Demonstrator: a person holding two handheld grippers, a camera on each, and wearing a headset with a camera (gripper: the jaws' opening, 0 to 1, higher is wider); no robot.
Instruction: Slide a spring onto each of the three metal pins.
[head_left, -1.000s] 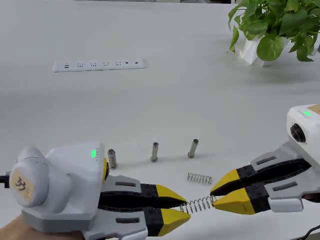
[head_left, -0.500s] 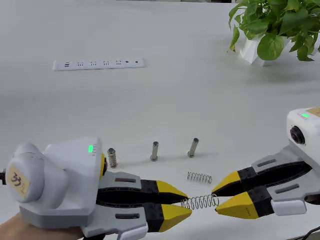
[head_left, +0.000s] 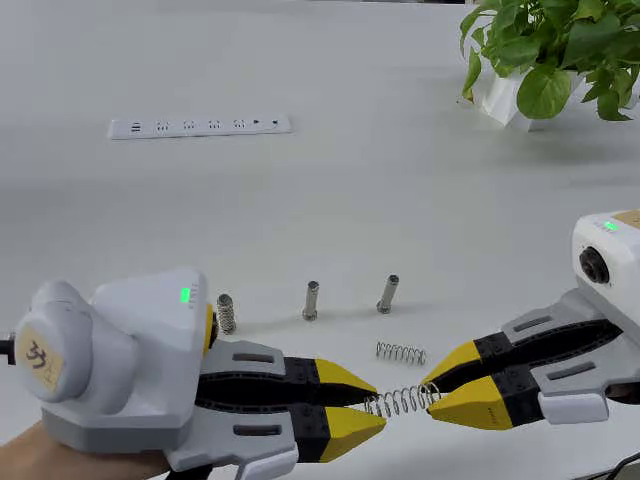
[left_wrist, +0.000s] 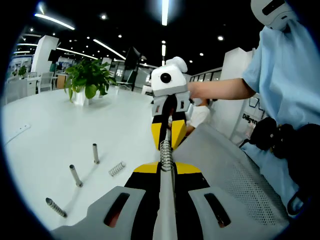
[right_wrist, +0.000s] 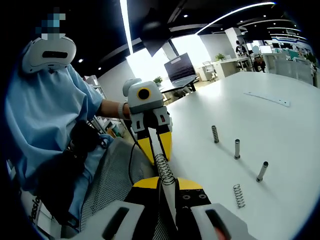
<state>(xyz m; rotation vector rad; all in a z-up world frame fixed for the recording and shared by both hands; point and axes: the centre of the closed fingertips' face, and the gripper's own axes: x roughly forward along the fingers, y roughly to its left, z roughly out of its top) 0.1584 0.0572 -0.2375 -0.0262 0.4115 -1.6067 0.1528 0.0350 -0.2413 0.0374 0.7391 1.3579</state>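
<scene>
While the left gripper (head_left: 372, 408) and right gripper (head_left: 432, 398) each clamp one end of the held spring (head_left: 402, 401) at lower centre, its axis lies sideways; just above it rest a loose spring (head_left: 400, 353), then the upright right pin (head_left: 387, 294) and middle pin (head_left: 311, 300), both bare.

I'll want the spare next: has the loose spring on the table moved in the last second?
No. The loose spring keeps its spot, just nearer the camera than the right-hand pin.
</scene>
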